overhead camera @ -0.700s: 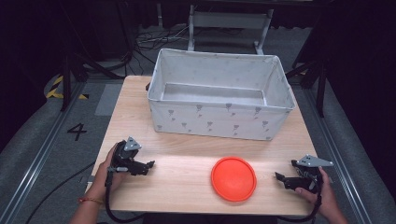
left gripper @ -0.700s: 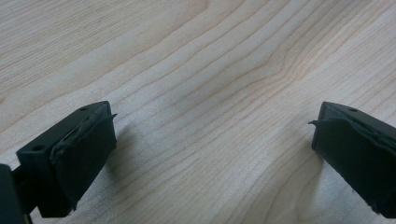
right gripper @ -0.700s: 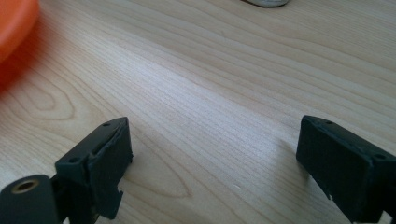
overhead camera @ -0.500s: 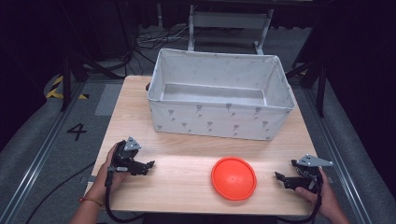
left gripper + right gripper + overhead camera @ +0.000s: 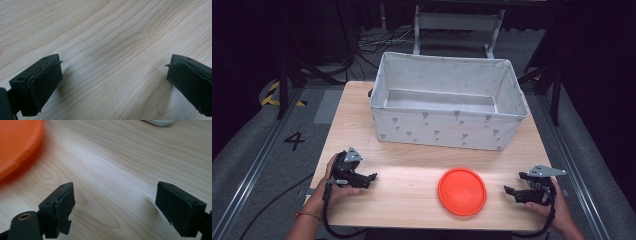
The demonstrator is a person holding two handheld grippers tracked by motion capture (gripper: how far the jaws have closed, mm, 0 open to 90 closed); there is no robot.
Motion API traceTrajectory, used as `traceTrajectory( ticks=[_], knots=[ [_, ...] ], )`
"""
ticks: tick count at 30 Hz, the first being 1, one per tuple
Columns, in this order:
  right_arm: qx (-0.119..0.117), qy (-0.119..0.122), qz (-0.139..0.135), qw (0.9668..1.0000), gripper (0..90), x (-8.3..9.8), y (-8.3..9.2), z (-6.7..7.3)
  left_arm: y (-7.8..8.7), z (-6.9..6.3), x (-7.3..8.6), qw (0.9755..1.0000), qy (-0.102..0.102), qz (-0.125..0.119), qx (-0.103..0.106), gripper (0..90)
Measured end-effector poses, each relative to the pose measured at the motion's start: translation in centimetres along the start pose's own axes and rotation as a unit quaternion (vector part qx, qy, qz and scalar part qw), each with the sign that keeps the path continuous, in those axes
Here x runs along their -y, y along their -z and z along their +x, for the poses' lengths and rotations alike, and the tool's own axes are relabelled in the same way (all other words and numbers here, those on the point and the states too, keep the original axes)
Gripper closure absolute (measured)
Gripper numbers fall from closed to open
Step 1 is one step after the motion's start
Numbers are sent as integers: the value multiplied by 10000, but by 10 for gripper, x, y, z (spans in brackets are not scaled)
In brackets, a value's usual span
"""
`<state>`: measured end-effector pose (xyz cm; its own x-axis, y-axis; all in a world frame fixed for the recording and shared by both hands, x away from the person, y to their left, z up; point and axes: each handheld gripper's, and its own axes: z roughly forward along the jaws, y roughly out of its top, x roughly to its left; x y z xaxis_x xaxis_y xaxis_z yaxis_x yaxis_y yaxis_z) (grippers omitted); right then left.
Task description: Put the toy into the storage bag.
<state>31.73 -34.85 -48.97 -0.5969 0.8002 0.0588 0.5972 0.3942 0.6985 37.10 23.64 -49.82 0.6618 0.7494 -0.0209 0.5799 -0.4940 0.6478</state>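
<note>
Right gripper view crops the orange disc (image 5: 17, 143); both grippers' jaws gape empty.

orange disc (image 5: 462, 191), pale wood-grain table (image 5: 412, 200), white bin (image 5: 447, 127) with small grey motifs.

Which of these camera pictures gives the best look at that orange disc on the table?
The high view: it shows the whole round orange disc lying flat on the wooden table, in front of the fabric bin. The right gripper view catches just a blurred edge of it at the upper left. The left gripper view shows bare wood.
</note>
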Motion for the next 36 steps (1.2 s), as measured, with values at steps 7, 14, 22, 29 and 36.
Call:
traceTrajectory(
  ticks=[7, 14, 22, 29, 36],
  knots=[
    [-259, 272, 2, 9993, 217, -24, -6, 26, 0, 1, 0, 10000, -26, -16, 37, 1],
    [-789, 804, 212, 9934, 235, -44, -25, 54, 0, 1, 0, 10000, -25, -19, 41, 1],
    [-1133, 978, 331, 9882, 195, -66, -54, 61, 0, 1, 0, 10000, -19, -15, 28, 2],
    [-1245, 1059, 524, 9852, 191, -69, -71, 68, 0, 1, 0, 10000, -21, -15, 33, 2],
    [-1107, 1058, 466, 9871, 172, -62, -68, 68, 0, 1, 0, 10000, -19, -5, 34, 2]
  ],
)
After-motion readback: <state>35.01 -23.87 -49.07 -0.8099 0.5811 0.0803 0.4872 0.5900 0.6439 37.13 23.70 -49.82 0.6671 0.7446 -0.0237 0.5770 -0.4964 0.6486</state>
